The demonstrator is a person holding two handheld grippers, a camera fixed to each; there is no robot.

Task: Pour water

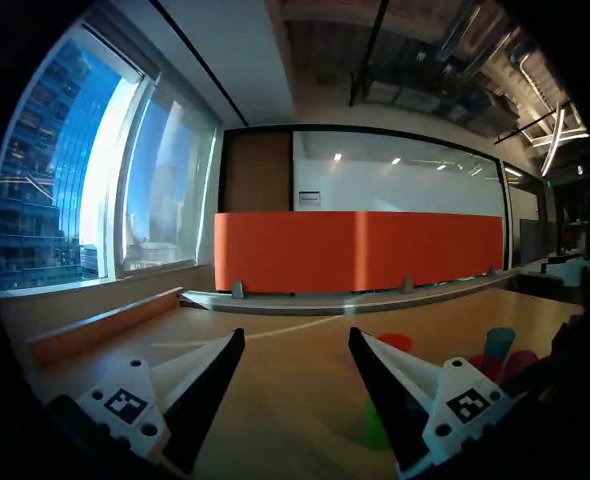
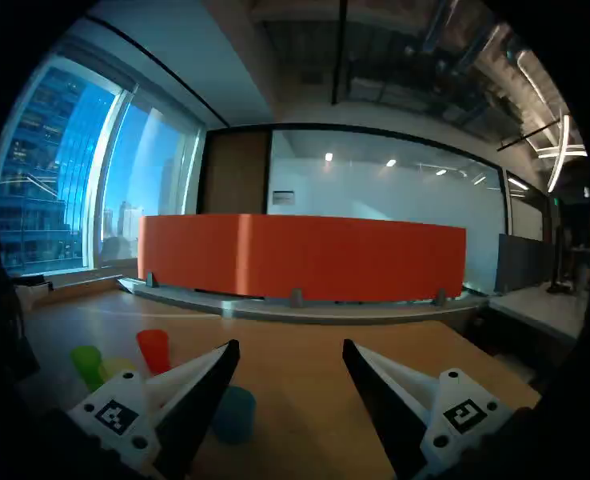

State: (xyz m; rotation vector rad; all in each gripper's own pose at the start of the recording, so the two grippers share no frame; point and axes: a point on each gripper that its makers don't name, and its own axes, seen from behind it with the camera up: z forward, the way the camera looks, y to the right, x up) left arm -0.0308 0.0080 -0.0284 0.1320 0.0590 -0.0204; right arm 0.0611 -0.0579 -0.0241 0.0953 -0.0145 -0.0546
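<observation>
Blue cup stands on the wooden bench, just beside my right gripper. It sits low and to the left in the right gripper view, partly hidden behind that gripper's left finger. Farther left are a red cup and a green cup. My right gripper is spread wide and holds nothing. In the left gripper view, my left gripper is likewise spread wide and empty. A teal cup stands off to its right with pink shapes beside it, too blurred to name. An orange partition runs along the bench's far edge.
</observation>
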